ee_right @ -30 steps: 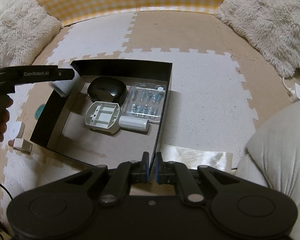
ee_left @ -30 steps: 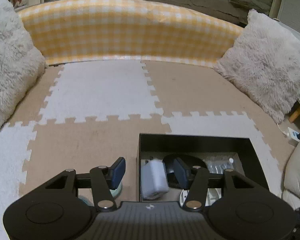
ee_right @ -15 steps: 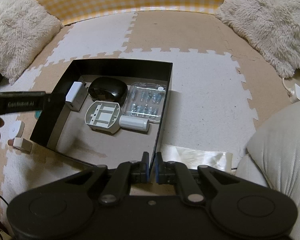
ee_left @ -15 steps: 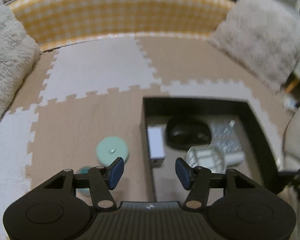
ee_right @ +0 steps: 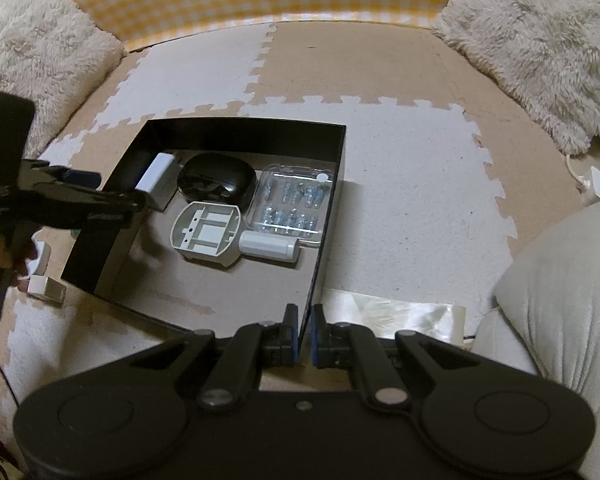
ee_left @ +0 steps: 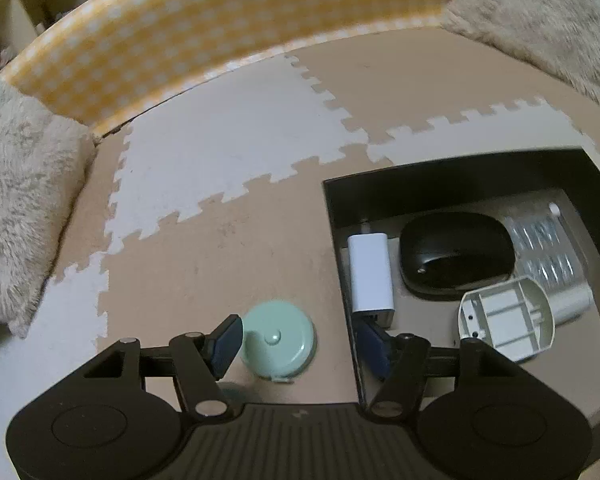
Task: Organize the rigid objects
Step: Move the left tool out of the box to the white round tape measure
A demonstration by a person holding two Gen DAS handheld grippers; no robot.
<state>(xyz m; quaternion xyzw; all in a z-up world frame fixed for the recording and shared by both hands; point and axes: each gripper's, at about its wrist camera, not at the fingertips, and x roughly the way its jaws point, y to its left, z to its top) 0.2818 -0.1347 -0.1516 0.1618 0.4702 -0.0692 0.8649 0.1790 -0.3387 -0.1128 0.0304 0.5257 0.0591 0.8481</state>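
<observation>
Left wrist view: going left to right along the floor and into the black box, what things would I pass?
Round mint-green disc → white rectangular charger block → glossy black oval case → clear plastic blister tray.

**Black box, pale contents, beige-and-white floor**

The floor mat (ee_left: 228,152) is a jigsaw of beige and white tiles. Behind it runs a cushion wall (ee_left: 204,24) in yellow-and-white check, flanked by fluffy cream pillows (ee_right: 540,40). The box (ee_right: 244,128) is black, with a grey-beige bottom. In it lie a white charger block (ee_left: 370,276), a glossy black mouse (ee_left: 456,256), a clear blister pack (ee_right: 294,204) with bluish pieces, a light grey bracket (ee_right: 206,232) and a white cylinder (ee_right: 270,245). Outside lies a mint-green disc (ee_left: 278,344). The left tongs (ee_left: 300,344) are black with blue pads.
</observation>
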